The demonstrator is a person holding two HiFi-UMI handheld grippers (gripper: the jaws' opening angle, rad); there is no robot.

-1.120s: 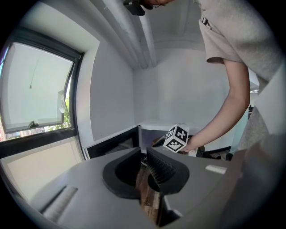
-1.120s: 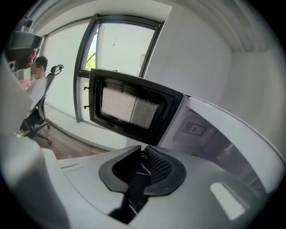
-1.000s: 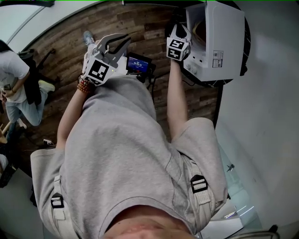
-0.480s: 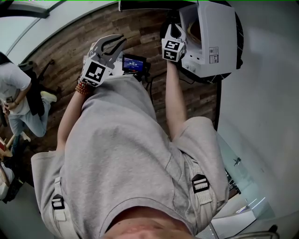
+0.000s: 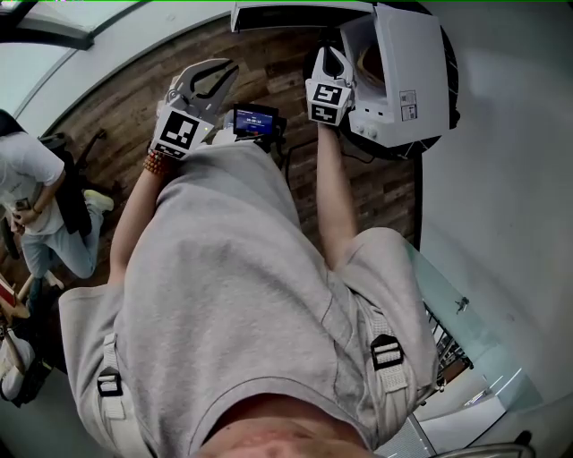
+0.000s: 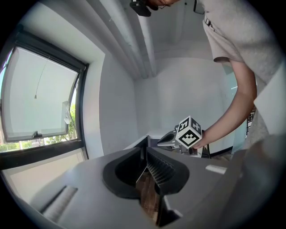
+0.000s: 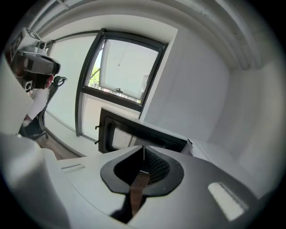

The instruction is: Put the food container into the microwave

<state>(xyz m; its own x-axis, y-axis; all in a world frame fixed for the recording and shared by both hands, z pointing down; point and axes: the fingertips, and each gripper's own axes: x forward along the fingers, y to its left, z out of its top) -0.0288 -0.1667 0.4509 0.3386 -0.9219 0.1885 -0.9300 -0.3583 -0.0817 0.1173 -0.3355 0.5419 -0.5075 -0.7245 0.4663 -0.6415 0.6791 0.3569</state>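
Note:
The white microwave (image 5: 407, 72) stands at the top right of the head view, its door (image 5: 295, 12) swung open to the left. Inside the cavity a tan shape (image 5: 368, 64) shows; I cannot tell whether it is the food container. My right gripper (image 5: 329, 52) is shut and empty, right in front of the open cavity. Its own view has the jaws (image 7: 143, 150) closed with the dark-framed door (image 7: 134, 136) just beyond. My left gripper (image 5: 231, 67) hangs shut and empty over the wooden floor, left of the microwave. From the left gripper view (image 6: 146, 150) I see the right gripper (image 6: 163, 142) ahead.
A small lit screen on a stand (image 5: 255, 119) sits between the two grippers. Another person (image 5: 36, 197) stands at the far left on the wooden floor. A glass surface (image 5: 457, 313) lies at the lower right. A window (image 6: 40, 103) fills the wall behind the microwave.
Both grippers have shifted slightly up and left in the head view. The right gripper stays at the microwave's open front. Neither gripper has changed its state.

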